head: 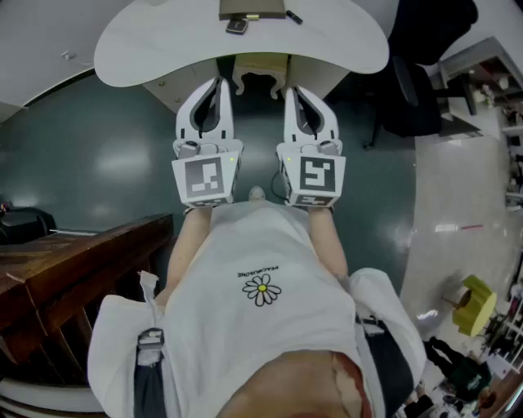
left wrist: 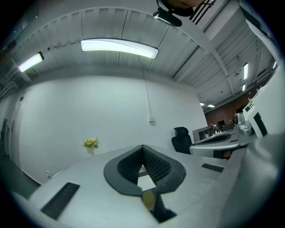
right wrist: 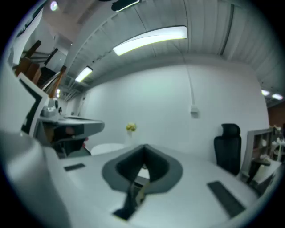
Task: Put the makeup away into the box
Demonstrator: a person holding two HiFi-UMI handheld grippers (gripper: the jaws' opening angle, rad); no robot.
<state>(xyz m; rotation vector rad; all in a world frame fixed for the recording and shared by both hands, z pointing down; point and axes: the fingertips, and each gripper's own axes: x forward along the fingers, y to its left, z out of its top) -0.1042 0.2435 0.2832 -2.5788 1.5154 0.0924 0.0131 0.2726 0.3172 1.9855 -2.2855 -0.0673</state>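
In the head view I hold both grippers side by side at chest height, pointing level toward a white curved table. At the table's far edge lies a tan box, with a small dark item and a black stick-like item beside it. The left gripper has its jaws together with nothing between them. The right gripper is likewise shut and empty. In each gripper view the dark pads meet at a point, on the left gripper and on the right gripper. Both are short of the table.
A dark wooden rail stands at my left. A black office chair sits right of the table, and a yellow object lies on the floor at the right. A small vase of yellow flowers stands by the white far wall.
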